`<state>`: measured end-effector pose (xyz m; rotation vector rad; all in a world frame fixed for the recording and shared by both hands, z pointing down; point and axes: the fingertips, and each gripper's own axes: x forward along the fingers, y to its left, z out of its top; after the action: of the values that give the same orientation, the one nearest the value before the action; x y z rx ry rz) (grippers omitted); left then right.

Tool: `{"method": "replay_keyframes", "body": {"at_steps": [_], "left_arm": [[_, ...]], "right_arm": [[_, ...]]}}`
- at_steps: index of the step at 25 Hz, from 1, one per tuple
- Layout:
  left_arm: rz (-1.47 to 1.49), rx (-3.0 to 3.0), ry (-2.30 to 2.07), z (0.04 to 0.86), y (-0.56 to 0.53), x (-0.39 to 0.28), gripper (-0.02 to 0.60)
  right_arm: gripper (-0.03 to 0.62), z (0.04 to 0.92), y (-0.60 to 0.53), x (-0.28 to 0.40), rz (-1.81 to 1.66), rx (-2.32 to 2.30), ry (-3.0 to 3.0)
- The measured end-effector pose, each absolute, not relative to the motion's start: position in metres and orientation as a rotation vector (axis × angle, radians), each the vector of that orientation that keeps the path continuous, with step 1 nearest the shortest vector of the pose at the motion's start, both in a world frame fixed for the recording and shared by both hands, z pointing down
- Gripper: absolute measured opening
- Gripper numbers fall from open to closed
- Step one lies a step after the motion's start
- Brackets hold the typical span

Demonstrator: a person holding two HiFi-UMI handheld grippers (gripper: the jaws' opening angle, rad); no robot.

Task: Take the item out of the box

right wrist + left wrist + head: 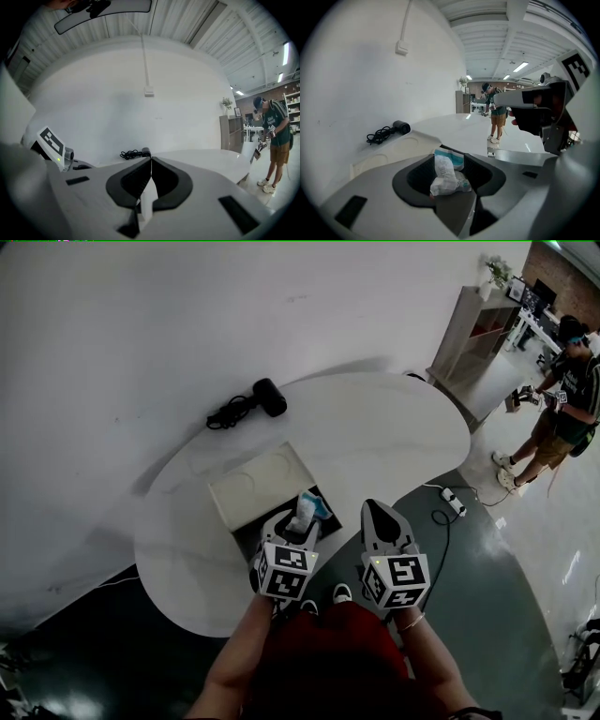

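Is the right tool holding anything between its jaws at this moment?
No, the right tool has its jaws pressed together with nothing between them.

White, teal-printed packet [446,176]; cream box [255,487]; white table [375,427]; black cable [228,412].

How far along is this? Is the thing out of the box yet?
Nearly. The left claw is shut on the white and teal packet, held just over the open box. The right claw is shut and empty. Left to do: carry the packet clear and set it on the table.
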<state>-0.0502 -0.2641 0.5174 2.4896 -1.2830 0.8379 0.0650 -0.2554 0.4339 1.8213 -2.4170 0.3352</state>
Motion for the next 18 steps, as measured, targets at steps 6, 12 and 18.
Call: {"method": "replay_keyframes", "body": {"at_steps": [6,12,18], "left_arm": [[0.912,2.424,-1.276,0.531,-0.275,-0.043,0.189],[0.999,2.343,-1.270,0.544,-0.281,-0.042,0.189],[1.055,2.278,-1.265,0.557,-0.286,-0.045,0.189]], "right_arm": [[0.015,0.437,-0.277,0.070,0.349,1.745,-2.460],[0.015,0.443,-0.295,0.072,0.373,1.672,-2.504],[0.015,0.450,-0.307,0.074,0.399,1.622,-2.534]]}}
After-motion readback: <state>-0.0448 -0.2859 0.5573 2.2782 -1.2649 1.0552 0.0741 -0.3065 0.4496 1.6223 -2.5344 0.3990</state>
